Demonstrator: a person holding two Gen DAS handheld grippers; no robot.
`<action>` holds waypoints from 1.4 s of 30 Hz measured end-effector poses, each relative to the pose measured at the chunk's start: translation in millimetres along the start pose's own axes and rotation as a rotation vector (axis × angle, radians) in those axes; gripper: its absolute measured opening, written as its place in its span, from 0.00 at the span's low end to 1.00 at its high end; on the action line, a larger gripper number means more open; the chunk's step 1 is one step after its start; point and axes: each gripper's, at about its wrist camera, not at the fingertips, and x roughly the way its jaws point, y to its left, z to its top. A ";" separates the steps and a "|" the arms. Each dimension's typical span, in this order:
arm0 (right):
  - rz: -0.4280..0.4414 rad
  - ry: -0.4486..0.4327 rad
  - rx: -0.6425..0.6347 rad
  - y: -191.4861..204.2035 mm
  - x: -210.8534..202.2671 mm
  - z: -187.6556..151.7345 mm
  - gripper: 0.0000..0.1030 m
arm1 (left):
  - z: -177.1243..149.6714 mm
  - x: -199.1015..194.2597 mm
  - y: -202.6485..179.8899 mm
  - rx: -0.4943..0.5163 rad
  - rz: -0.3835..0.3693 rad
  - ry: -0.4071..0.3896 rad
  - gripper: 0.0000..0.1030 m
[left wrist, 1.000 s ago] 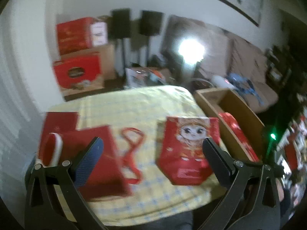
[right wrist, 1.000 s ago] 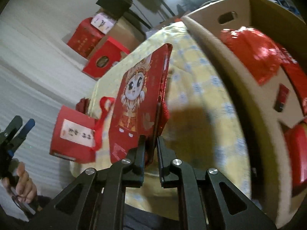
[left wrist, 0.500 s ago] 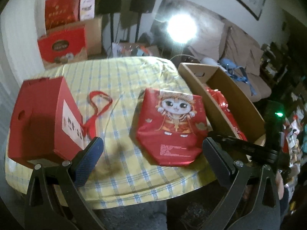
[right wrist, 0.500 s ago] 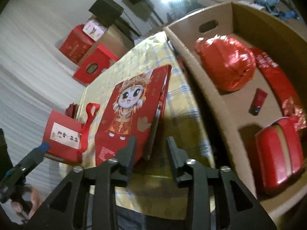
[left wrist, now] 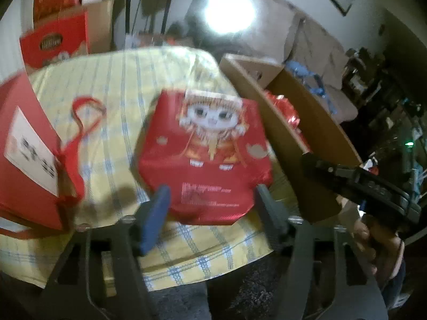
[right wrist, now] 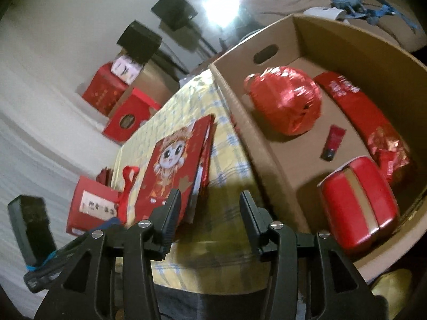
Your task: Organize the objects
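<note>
We see the cartoon gift bag [left wrist: 205,157] lying flat on the checked tablecloth [left wrist: 114,85] beside the cardboard box [right wrist: 301,42] — left gripper [left wrist: 210,202] closing around its near edge without yet pinching, right gripper [right wrist: 209,213] just released, empty.

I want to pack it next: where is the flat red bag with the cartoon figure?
The flat red cartoon bag lies on the yellow checked tablecloth, between the cardboard box and red handled box.
</note>
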 end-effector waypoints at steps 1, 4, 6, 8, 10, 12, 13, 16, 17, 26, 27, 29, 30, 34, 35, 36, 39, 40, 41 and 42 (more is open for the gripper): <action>-0.016 -0.001 -0.016 2.7 0.6 -0.7 0.47 | -1.1 3.2 2.0 -0.008 -0.002 0.006 0.50; -0.034 -0.010 -0.043 8.1 -1.8 -2.0 0.46 | -1.8 2.7 10.5 -0.025 0.012 -0.009 0.50; -0.058 -0.010 -0.089 15.5 -2.7 -3.7 0.46 | 0.1 -0.7 19.2 -0.040 0.017 -0.025 0.49; -0.028 0.009 -0.103 19.8 -1.2 -5.5 0.46 | 0.2 -0.4 28.2 -0.061 0.018 -0.019 0.43; 0.023 0.028 -0.099 24.8 2.4 -8.2 0.46 | -1.2 3.5 32.0 -0.073 0.018 -0.004 0.33; 0.032 0.047 -0.103 32.1 9.5 -11.3 0.45 | -4.6 8.3 31.9 -0.069 0.007 0.009 0.24; 0.032 0.059 -0.105 35.4 13.7 -12.9 0.45 | -5.0 9.7 32.7 -0.075 0.007 0.008 0.24; 0.031 0.098 -0.113 42.6 26.4 -20.0 0.43 | -4.1 11.4 37.7 -0.104 -0.011 0.000 0.23; 0.028 0.106 -0.119 44.3 29.6 -22.0 0.43 | -3.8 12.7 38.3 -0.105 -0.018 0.003 0.22; 0.046 0.111 -0.082 38.3 40.3 -25.1 0.34 | -5.1 21.2 16.8 -0.053 -0.086 0.053 0.22; 0.040 0.111 -0.076 36.2 39.5 -24.3 0.34 | -4.0 20.2 19.0 -0.063 -0.082 0.053 0.22; 0.033 0.106 -0.069 33.8 38.3 -23.3 0.34 | 0.5 16.3 28.8 -0.084 -0.067 0.042 0.27; 0.033 0.107 -0.066 33.2 38.6 -23.0 0.34 | 4.2 14.4 32.9 -0.076 -0.057 0.031 0.34; 0.031 0.111 -0.074 36.7 40.3 -24.3 0.34 | 18.3 12.3 53.0 -0.080 0.023 -0.010 0.53; 0.033 0.111 -0.076 37.4 40.8 -24.5 0.34 | 18.9 14.1 57.7 -0.093 0.025 -0.005 0.55; 0.036 0.113 -0.076 37.6 41.2 -24.6 0.34 | 20.4 19.2 61.7 -0.110 0.023 0.015 0.56; 0.040 0.115 -0.076 36.1 41.2 -24.7 0.34 | 20.6 32.9 62.2 -0.119 -0.014 0.068 0.56; 0.043 0.114 -0.077 35.4 41.4 -24.7 0.34 | 20.6 40.5 60.0 -0.118 -0.064 0.106 0.56; 0.042 0.112 -0.076 34.1 41.4 -24.7 0.34 | 20.1 43.6 58.3 -0.121 -0.078 0.120 0.56; 0.043 0.110 -0.071 31.7 41.7 -25.4 0.34 | 19.3 45.4 56.4 -0.123 -0.079 0.124 0.56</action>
